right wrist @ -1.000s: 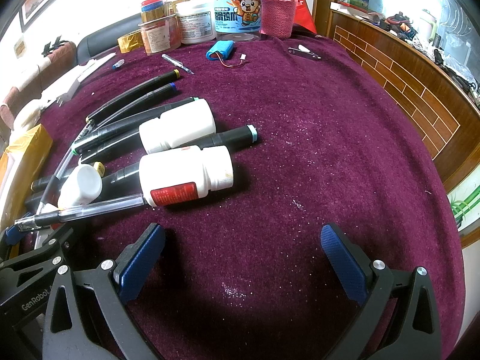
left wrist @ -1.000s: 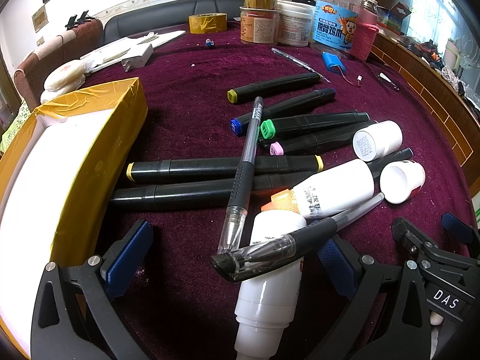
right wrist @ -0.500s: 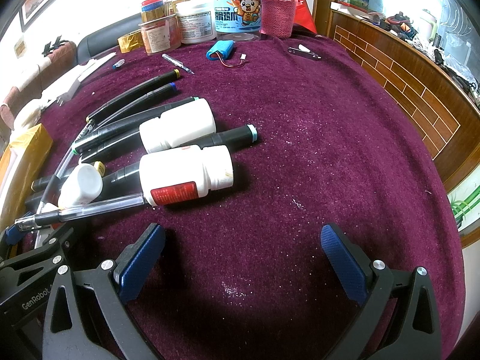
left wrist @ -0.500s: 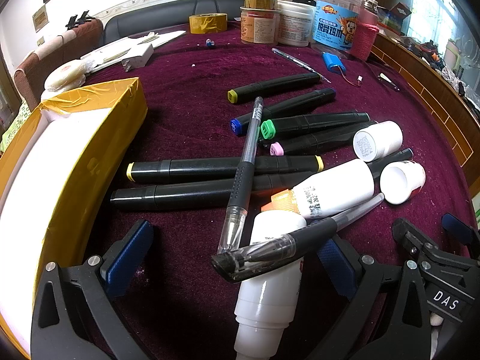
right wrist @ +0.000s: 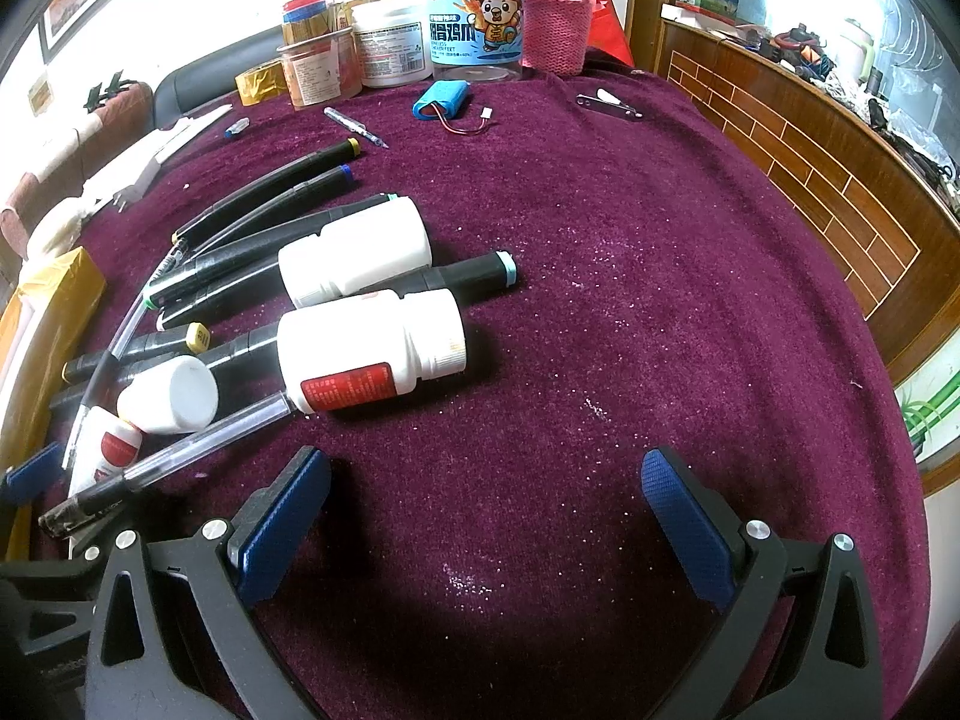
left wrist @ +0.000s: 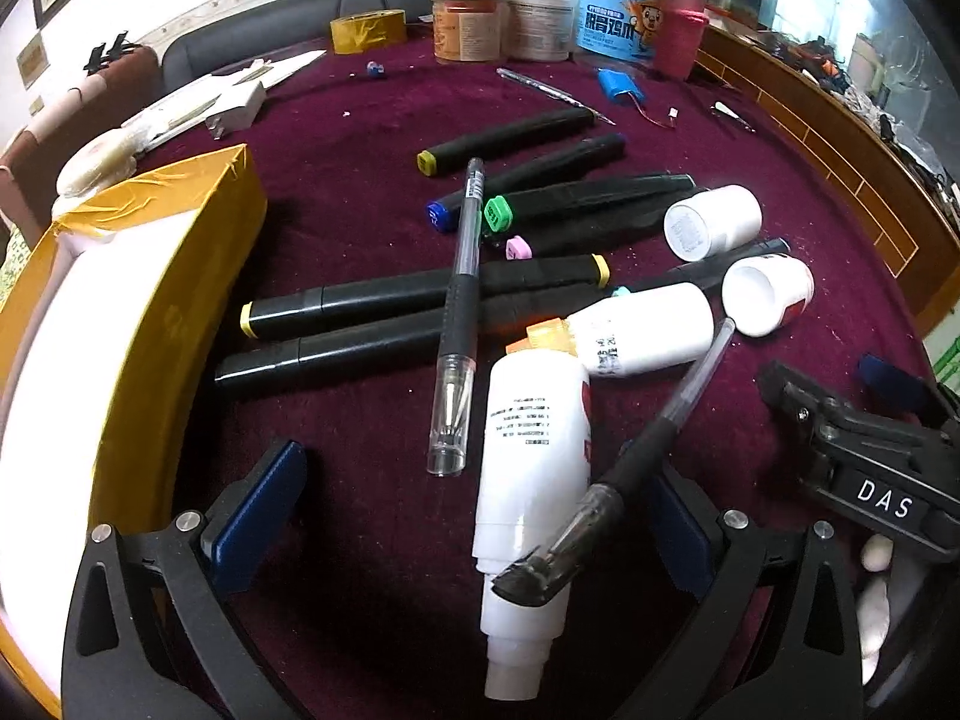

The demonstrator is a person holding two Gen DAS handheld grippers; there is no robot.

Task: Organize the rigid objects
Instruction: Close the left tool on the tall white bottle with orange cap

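Note:
Several black markers (left wrist: 420, 294) with coloured end caps lie in a loose pile on the purple cloth. Two clear gel pens (left wrist: 459, 324) (left wrist: 636, 462) lie across them. White bottles lie among them: a long one (left wrist: 534, 456) between my left gripper's fingers, one with an orange cap (left wrist: 648, 330), and two short ones (right wrist: 372, 354) (right wrist: 354, 255). My left gripper (left wrist: 474, 516) is open around the long bottle and the near pen's tip. My right gripper (right wrist: 486, 516) is open and empty over bare cloth, right of the pile.
A yellow-taped box (left wrist: 120, 324) with a white inside stands at the left. Jars, tubs and a tape roll (left wrist: 366, 33) stand along the far edge. A blue battery pack (right wrist: 441, 102) and a metal pen (right wrist: 354, 126) lie behind the pile. A wooden rail (right wrist: 840, 180) borders the right.
The left wrist view has shifted a little, so the long bottle and near pen sit further between my left fingers. The right gripper has not moved.

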